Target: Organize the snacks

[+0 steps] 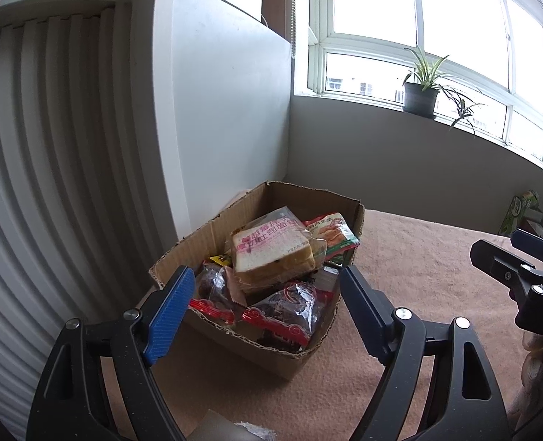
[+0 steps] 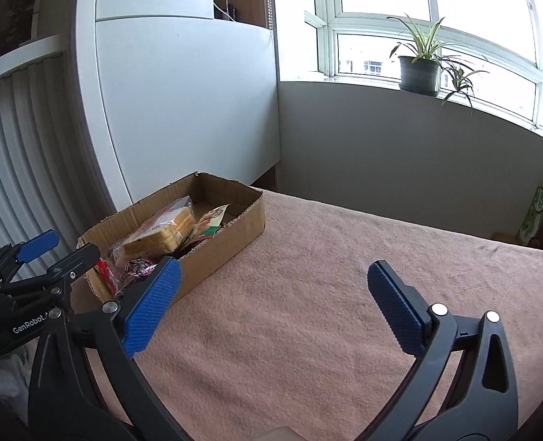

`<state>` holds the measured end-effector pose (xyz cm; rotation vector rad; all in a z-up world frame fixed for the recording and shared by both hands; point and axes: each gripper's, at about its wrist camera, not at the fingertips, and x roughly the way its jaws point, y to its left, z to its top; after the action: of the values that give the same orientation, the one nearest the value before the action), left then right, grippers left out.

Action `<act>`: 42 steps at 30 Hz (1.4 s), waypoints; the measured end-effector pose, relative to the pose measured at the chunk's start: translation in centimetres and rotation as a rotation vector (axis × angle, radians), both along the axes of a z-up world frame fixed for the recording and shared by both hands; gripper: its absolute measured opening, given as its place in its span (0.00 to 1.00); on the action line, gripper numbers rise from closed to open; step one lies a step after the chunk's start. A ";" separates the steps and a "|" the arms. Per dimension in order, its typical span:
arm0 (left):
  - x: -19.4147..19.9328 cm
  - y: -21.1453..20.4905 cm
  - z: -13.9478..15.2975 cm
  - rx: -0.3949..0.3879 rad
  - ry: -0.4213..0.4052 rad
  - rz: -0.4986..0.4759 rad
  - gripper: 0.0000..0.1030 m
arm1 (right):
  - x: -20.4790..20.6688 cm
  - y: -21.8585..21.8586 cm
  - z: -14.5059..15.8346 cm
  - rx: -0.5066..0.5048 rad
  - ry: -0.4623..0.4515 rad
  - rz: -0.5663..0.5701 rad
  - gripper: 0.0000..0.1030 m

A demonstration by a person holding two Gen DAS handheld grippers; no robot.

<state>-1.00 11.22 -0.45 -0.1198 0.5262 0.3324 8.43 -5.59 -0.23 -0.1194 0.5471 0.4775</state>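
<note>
Both tongs wide, empty, tilted down over the worktop (image 2: 308, 275).
Left tongs (image 1: 264, 294) face the box (image 1: 205, 235) at 12 o'clock; bread (image 1: 271, 250) on top. Right tongs (image 2: 271, 294) over bare cloth; box at 10 o'clock.

Cardboard box (image 1: 271, 345) sits on towel-covered table (image 1: 411, 294), ahead of the left gripper (image 1: 264, 290) fingers and left of the right gripper (image 2: 271, 283) fingers. Bread packet (image 1: 271, 250) lies on top of other snack bags (image 1: 290, 308) in box. Potted plant (image 1: 420, 97) on sill, far beyond fingertips.
</note>
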 end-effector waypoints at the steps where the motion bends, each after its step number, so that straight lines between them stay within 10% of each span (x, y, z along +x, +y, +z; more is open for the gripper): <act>1: 0.0 0.0 -0.1 -0.001 0.002 0.001 0.79 | 0.0 -0.1 -0.1 -0.001 0.002 0.000 1.00; 42: -0.2 -0.4 -0.1 -0.009 0.003 0.001 0.79 | -0.4 -0.3 -0.9 0.005 0.017 -0.010 1.00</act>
<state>-1.19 10.78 -0.58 -0.1281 0.5304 0.3312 7.99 -5.91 -1.10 -0.1084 0.5626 0.4706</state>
